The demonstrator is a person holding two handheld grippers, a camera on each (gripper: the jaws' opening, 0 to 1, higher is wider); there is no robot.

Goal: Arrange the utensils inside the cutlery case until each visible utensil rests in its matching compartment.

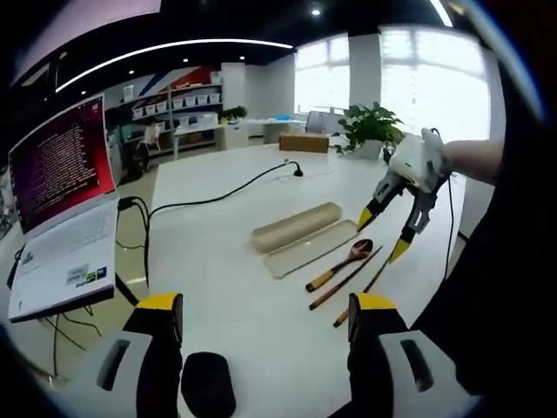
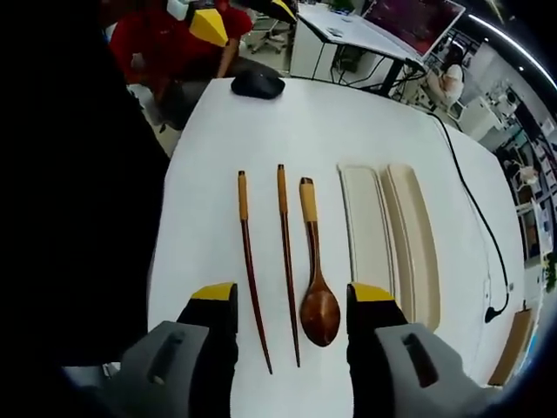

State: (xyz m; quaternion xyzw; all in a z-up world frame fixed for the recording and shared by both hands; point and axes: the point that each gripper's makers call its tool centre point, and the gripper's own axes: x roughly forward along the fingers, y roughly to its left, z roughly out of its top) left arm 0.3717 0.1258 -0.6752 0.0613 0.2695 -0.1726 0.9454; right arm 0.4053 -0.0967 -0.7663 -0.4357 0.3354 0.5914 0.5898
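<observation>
Above spoon [image 2: 316, 287], right gripper [image 2: 292, 305] gapes.

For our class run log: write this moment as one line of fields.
utensils: spoon and two chopsticks on table, outside case | case: open, empty | left gripper: open | right gripper: open, above utensils

Utensils lie outside the case, side by side on the table [image 2: 348, 122].
From the spoon [image 2: 317, 287], two chopsticks [image 2: 286, 261] sit at 9 o'clock, the case tray [image 2: 365, 226] and lid [image 2: 416, 235] at 3, a mouse [image 2: 258, 84] at 11.
</observation>
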